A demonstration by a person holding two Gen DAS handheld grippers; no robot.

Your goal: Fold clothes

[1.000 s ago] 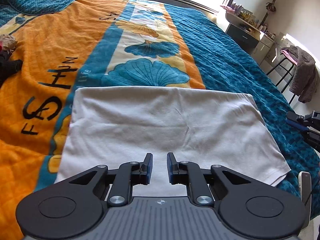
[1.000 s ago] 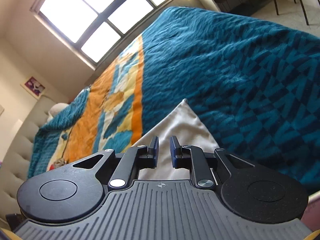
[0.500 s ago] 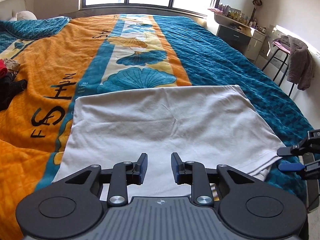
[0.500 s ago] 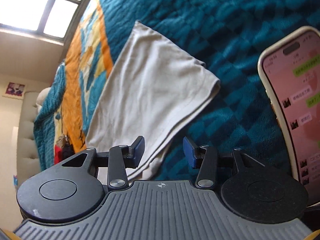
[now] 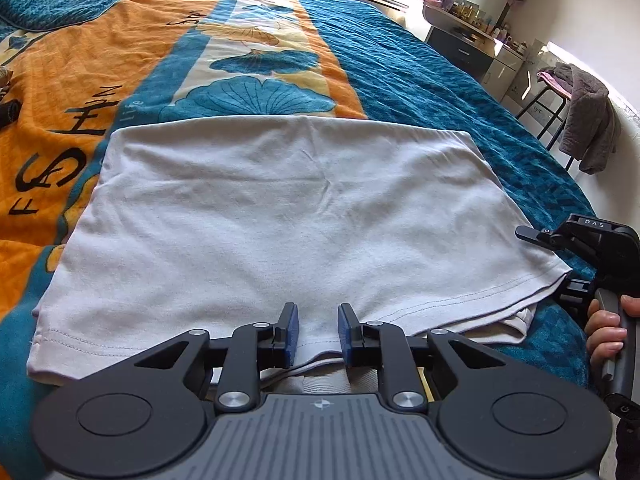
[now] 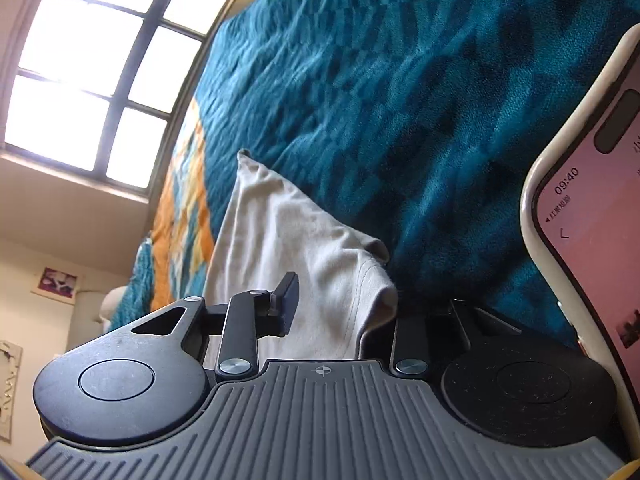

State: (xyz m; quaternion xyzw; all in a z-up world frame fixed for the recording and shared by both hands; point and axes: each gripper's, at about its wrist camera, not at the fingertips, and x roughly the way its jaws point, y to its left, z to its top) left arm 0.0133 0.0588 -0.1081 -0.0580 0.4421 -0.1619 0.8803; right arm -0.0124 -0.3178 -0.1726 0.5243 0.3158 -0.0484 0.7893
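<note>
Shirt (image 5: 280,216), pale grey-white cotton, lies flat on the bed (image 5: 420,92), already doubled into a broad rectangle with more layers showing beneath its near hem.

Left wrist view: the shirt fills the middle of the picture, smooth but for a few soft creases, spread across the orange and teal bedspread. Its stitched hem runs along the near edge. The left gripper (image 5: 318,334) sits at the middle of that hem with its jaws narrowly apart, straddling the cloth edge and not pinching it. At the right edge of the picture the right gripper (image 5: 560,264), held in a hand (image 5: 606,332), reaches to the shirt's near right corner. A chair (image 5: 580,116) draped with a grey garment stands beside the bed.

Right wrist view: the camera is tilted steeply. The shirt's corner (image 6: 372,292), hem stitching visible, lies between the right gripper's jaws (image 6: 344,308), which stand wide. One finger (image 6: 286,300) is clear to see; the other is in shadow against the bedspread. Nothing is clamped. A phone (image 6: 580,220) with a lit screen leans at the right edge.

Handling, as a judgement: the cloth looks light, limp and thin, so it will sag and slide layer over layer. A hold should take all layers together at the hemmed corners, where the stitching gives some body.
</note>
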